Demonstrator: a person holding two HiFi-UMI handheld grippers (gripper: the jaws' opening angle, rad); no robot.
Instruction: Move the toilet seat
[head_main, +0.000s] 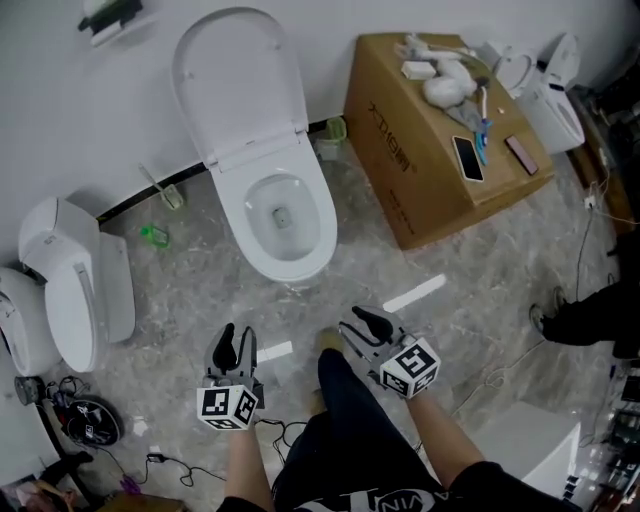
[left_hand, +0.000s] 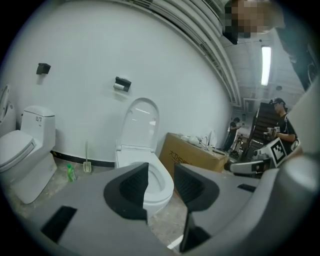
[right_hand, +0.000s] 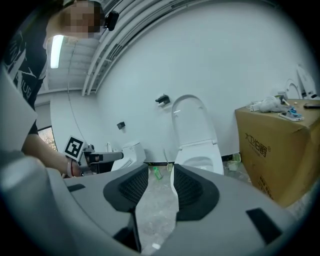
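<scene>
Toilet seat (head_main: 240, 85) is standing straight up, leaning back on the white far wall. Its long way is running up and down. Its round end is pointing up and its hinge end is sitting down low, at the back of the white toilet bowl (head_main: 285, 215). I cannot tell if another ring is lying flat on the bowl. The bowl is sitting in the middle of the grey floor (head_main: 450, 300), with its round front pointing at the person. The left gripper (head_main: 237, 338) is hanging near the person, well apart from the toilet. Its jaws are standing apart and nothing is sitting between them; only the far-off bowl is showing through the gap. The right gripper (head_main: 355, 325) is hanging just to the right of it, also well apart from the toilet. Its jaws are standing apart too, with only bare floor showing between them. Both grippers are pointing at the far wall and a little down. A big brown box (head_main: 420, 170) is sitting to the right of the toilet, with a phone (head_main: 468, 158) lying on top. Another white toilet (head_main: 75, 290) is sitting at the left, and a small green bottle (head_main: 154, 236) is lying on the floor between the two toilets.
</scene>
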